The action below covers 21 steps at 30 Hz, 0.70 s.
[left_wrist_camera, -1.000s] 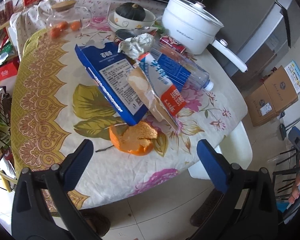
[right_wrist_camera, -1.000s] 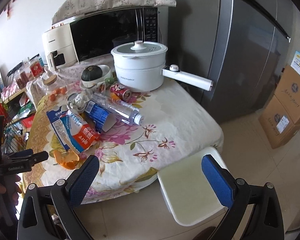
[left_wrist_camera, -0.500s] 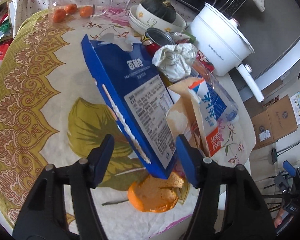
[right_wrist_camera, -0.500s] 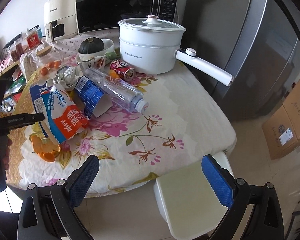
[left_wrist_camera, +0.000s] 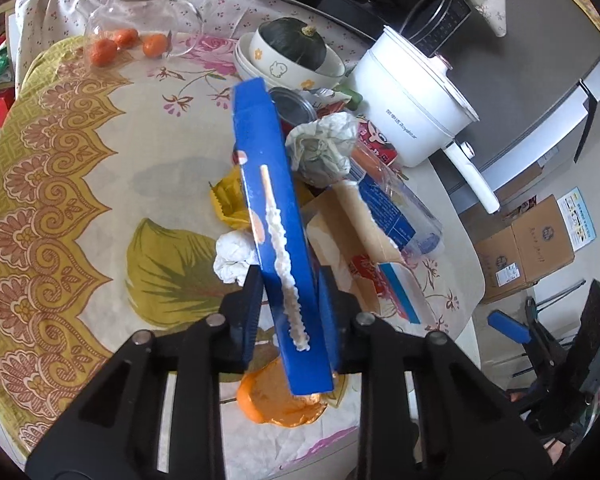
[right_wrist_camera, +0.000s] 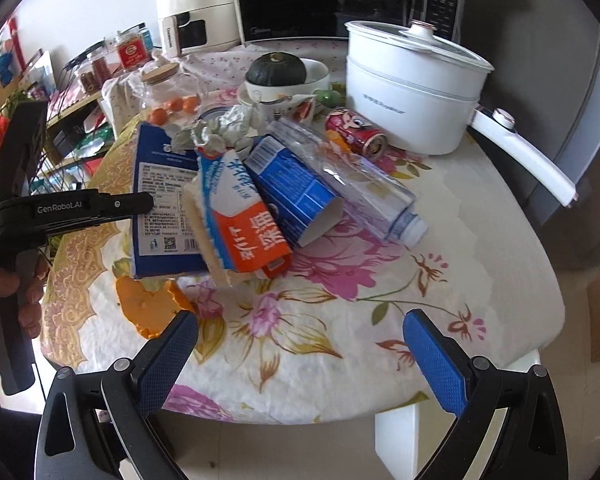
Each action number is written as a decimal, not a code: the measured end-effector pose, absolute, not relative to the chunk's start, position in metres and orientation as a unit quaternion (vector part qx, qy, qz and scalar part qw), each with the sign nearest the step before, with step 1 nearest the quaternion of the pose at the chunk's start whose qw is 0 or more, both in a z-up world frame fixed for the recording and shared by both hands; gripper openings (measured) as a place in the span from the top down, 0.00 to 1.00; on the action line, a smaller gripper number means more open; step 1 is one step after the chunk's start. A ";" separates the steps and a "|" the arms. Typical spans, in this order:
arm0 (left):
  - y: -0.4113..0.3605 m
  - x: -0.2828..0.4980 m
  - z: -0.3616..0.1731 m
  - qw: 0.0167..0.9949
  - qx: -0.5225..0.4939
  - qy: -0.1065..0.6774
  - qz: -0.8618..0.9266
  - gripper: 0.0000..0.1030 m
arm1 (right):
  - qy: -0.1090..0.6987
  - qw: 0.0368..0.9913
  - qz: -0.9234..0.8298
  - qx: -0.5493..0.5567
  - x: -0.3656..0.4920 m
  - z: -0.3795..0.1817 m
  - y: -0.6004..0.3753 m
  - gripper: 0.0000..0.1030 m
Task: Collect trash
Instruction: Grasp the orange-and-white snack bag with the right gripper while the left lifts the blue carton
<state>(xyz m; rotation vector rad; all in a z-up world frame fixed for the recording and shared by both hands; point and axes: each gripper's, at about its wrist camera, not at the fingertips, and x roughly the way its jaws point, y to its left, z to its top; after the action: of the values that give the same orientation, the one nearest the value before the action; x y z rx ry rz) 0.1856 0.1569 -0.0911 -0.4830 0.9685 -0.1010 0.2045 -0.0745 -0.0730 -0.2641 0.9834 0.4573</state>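
Trash lies heaped mid-surface (right_wrist_camera: 500,248); left tongs (left_wrist_camera: 290,312) are closing on the blue carton (left_wrist_camera: 276,216) edge near the front edge, right tongs (right_wrist_camera: 300,356) spread empty; next, judged: lift it clear.

My left camera looks steeply down, very close, from the table's (left_wrist_camera: 80,184) near edge toward the microwave end. My right one sits farther back, above the same edge. Both share the pot (left_wrist_camera: 410,98) (right_wrist_camera: 412,88).
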 end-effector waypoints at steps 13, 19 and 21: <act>0.178 0.148 -0.068 0.881 -0.143 0.451 -0.018 0.75 | 0.509 0.825 0.240 -0.043 0.257 -0.117 -0.031 0.00; 0.186 0.140 -0.068 0.881 -0.144 0.451 -0.007 0.75 | 0.554 0.795 0.245 0.043 0.278 -0.144 -0.033 0.09; 0.187 0.138 -0.067 0.881 -0.145 0.450 -0.006 0.75 | 0.564 0.789 0.241 0.044 0.279 -0.152 -0.031 0.09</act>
<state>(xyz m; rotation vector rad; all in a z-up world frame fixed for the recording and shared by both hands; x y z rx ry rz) 0.1377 0.1870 -0.0668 -0.3025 0.9375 -0.0128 0.2793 -0.0306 -0.1517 0.0958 1.2145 0.5201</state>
